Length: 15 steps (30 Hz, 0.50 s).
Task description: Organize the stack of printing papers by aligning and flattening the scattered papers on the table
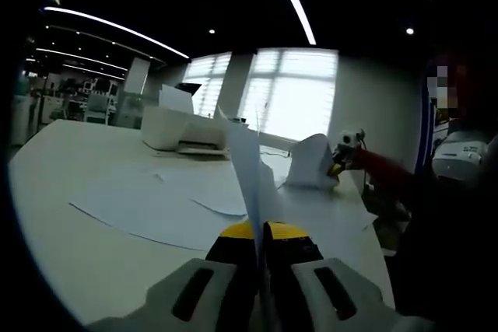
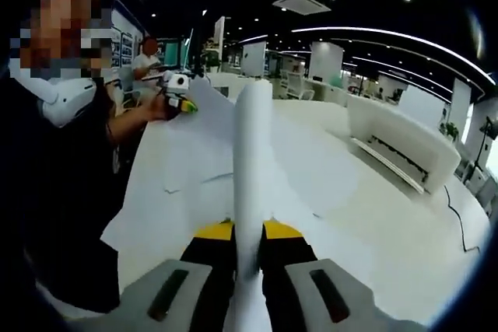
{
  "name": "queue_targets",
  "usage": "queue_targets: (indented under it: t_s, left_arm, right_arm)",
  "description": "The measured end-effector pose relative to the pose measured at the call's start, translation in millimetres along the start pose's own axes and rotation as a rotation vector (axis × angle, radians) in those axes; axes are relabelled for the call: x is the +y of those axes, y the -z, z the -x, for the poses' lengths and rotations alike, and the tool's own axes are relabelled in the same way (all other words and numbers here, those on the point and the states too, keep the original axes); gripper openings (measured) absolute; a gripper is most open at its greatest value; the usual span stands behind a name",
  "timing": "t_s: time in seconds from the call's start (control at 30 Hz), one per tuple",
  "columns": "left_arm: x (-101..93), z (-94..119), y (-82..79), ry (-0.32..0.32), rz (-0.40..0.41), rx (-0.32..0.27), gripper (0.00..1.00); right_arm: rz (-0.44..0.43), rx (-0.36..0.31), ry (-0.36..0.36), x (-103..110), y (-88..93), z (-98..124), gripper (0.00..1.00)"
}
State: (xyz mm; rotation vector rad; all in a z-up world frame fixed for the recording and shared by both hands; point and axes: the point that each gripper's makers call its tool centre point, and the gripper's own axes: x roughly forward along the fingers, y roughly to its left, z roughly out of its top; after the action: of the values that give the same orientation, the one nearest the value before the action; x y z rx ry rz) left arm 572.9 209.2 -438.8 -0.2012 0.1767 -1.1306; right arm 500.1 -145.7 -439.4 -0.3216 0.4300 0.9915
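Observation:
My left gripper (image 1: 261, 234) is shut on a white sheet (image 1: 247, 169) that rises edge-on from between its yellow pads. Loose white papers (image 1: 163, 204) lie spread and overlapping on the white table (image 1: 70, 169). Farther right, my right gripper (image 1: 346, 153) pinches a curled white sheet (image 1: 311, 162) above the table. In the right gripper view that gripper (image 2: 249, 232) is shut on the curled sheet (image 2: 253, 153), which stands up the middle. The left gripper (image 2: 177, 92) shows at upper left, held in a hand, with paper (image 2: 214, 103) at it. Whether both hold one sheet I cannot tell.
A white printer (image 1: 183, 134) stands at the table's far side, seen also as the printer (image 2: 405, 149) with a cable (image 2: 459, 219) trailing from it. A person in dark clothes (image 2: 70, 192) stands at the table edge. Another person (image 2: 146, 56) sits farther back. Flat sheets (image 2: 179, 169) cover the near table.

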Motion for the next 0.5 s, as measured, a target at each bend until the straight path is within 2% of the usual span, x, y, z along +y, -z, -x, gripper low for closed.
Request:
queue_targets:
  t_s: [0.1, 0.37, 0.5]
  left_arm:
    - [-0.1, 0, -0.3, 0.000, 0.002, -0.002, 0.07]
    - [-0.7, 0, -1.2, -0.001, 0.011, -0.006, 0.07]
    - [0.9, 1, -2.0, -0.001, 0.016, -0.010, 0.07]
  right_arm:
    - [0.001, -0.005, -0.003, 3, -3.1, -6, 0.08]
    - [0.001, -0.102, 0.041, 12, -29.4, -19, 0.08]
    - [0.047, -0.118, 0.070, 23, -36.2, -34, 0.08]
